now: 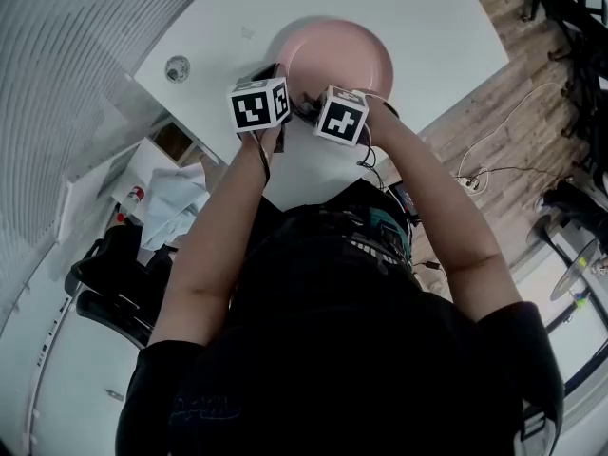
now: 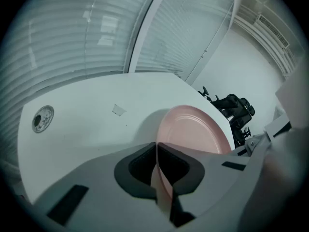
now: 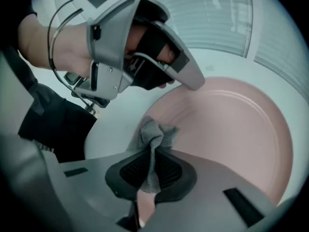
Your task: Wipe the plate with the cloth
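The right gripper (image 3: 153, 154) pinches the grey cloth (image 3: 155, 133), its wad seemingly touching the pink plate (image 3: 231, 124) near 8 o'clock (contact is hard to judge). The left gripper (image 2: 157, 151) clamps the rim. Hold that grip firm and sweep toward 2 o'clock with even pressure.

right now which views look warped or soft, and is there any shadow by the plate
Left gripper view: dark rounded corners, bowed blinds, and the plate throws a soft shadow leftward on the table. Right gripper view: same dark corners; the cloth is sharp. Head view: the blinds at the left curve.
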`<move>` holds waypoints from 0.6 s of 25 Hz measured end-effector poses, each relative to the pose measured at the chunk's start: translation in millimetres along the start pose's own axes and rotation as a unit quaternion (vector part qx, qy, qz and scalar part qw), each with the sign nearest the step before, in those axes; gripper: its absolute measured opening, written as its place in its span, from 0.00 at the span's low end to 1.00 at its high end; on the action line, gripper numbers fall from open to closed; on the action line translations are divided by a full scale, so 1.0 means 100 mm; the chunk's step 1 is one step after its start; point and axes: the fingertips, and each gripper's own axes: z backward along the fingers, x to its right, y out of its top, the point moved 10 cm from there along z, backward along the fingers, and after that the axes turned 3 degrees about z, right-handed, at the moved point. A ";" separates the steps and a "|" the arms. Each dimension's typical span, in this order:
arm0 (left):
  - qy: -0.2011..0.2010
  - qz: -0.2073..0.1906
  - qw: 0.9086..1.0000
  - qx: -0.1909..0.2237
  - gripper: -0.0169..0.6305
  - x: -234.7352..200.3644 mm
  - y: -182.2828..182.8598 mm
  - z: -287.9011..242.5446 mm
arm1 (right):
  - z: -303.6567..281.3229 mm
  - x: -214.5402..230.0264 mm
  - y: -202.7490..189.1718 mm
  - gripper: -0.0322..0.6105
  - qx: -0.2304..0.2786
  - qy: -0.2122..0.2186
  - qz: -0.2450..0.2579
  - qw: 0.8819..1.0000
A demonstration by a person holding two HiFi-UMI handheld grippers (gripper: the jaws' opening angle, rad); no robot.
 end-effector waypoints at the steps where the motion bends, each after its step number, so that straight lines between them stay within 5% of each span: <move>1: 0.001 -0.001 1.000 0.000 0.07 0.00 0.00 0.00 | 0.01 -0.02 -0.08 0.11 -0.019 0.001 -0.003 1.000; 7: 0.005 -0.014 1.000 -0.005 0.07 0.03 0.00 0.01 | 0.23 0.10 -0.58 0.11 -0.115 -0.044 -0.011 0.992; 15: 0.007 -0.041 0.999 -0.014 0.07 0.02 0.01 0.01 | 0.50 0.62 -0.78 0.11 -0.138 -0.155 -0.074 0.975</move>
